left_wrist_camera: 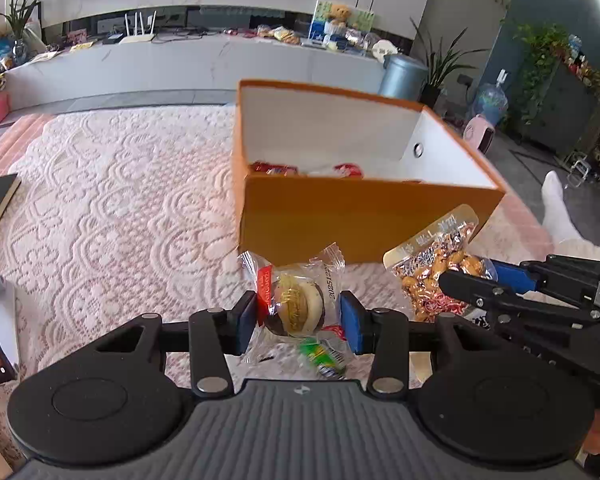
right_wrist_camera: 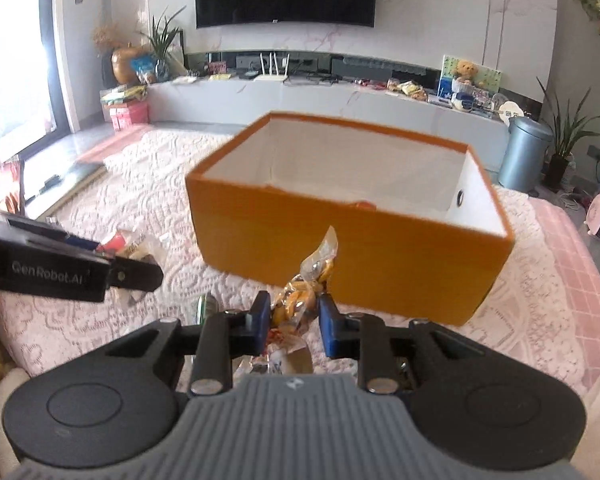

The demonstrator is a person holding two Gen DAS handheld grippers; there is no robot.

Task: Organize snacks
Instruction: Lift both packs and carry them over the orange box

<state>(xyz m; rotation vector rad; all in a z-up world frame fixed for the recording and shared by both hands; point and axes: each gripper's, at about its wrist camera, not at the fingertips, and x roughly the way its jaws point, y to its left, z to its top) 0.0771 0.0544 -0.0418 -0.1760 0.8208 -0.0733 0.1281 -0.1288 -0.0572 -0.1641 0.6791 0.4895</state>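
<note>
here: left tool [left_wrist_camera: 298, 316] clenched on a clear-wrapped round cake [left_wrist_camera: 296, 306]; right tool [right_wrist_camera: 293, 320] pinching a crinkly foil nut pouch [right_wrist_camera: 300, 300]; rectangular orange box [right_wrist_camera: 340, 256] beyond.

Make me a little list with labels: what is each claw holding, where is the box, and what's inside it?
left gripper: shut on a clear-wrapped round cake
right gripper: shut on a shiny packet of golden snacks
orange box: open, white inside, sitting on the pink lace cloth just beyond both grippers
inside the box: some red-wrapped snacks at the bottom, mostly hidden by the front wall
left on the cloth: a small green-wrapped sweet below the cake
</note>
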